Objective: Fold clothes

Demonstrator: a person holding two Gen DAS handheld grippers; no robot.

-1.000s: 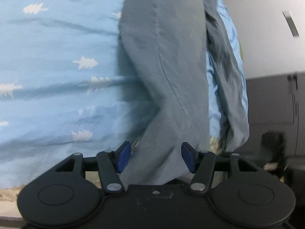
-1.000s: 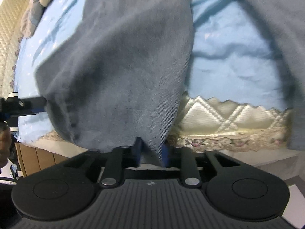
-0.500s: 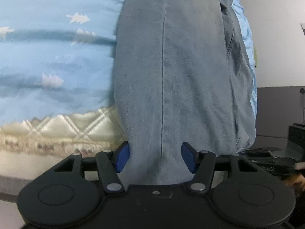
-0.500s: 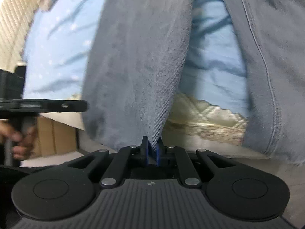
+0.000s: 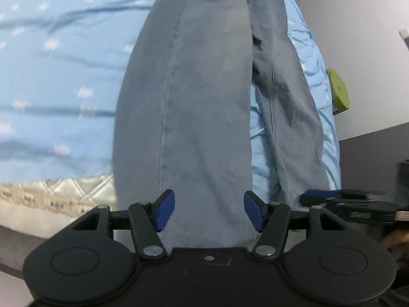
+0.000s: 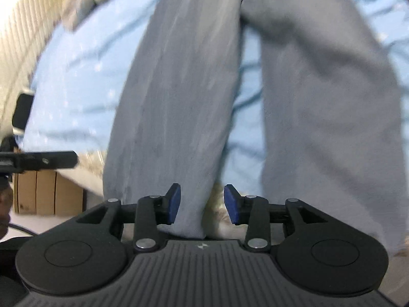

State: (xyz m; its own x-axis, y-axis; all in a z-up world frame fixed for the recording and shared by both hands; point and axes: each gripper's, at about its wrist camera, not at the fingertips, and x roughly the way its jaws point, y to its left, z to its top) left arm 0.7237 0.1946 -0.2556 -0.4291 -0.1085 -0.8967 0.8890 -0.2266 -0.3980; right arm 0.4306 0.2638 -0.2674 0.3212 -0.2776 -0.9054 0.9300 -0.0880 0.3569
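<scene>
A pair of light blue jeans (image 5: 194, 97) lies stretched out on a bed with a light blue sheet (image 5: 64, 76), both legs running toward me and hanging over the bed's near edge. My left gripper (image 5: 209, 213) is open, its blue pads on either side of one leg's hem. My right gripper (image 6: 202, 208) is open; the other leg (image 6: 173, 117) passes between its pads, loose. The second leg (image 6: 327, 102) shows to the right in the right wrist view.
The quilted cream mattress edge (image 5: 76, 186) runs below the sheet. A green object (image 5: 338, 92) sits by the grey wall. The other gripper (image 5: 352, 204) shows at right in the left wrist view. Cardboard boxes (image 6: 38, 194) stand by the floor at left.
My right gripper, shut on the jeans leg half a second ago, has opened. Both grippers have pulled back and the jeans now lie stretched flatter along the bed.
</scene>
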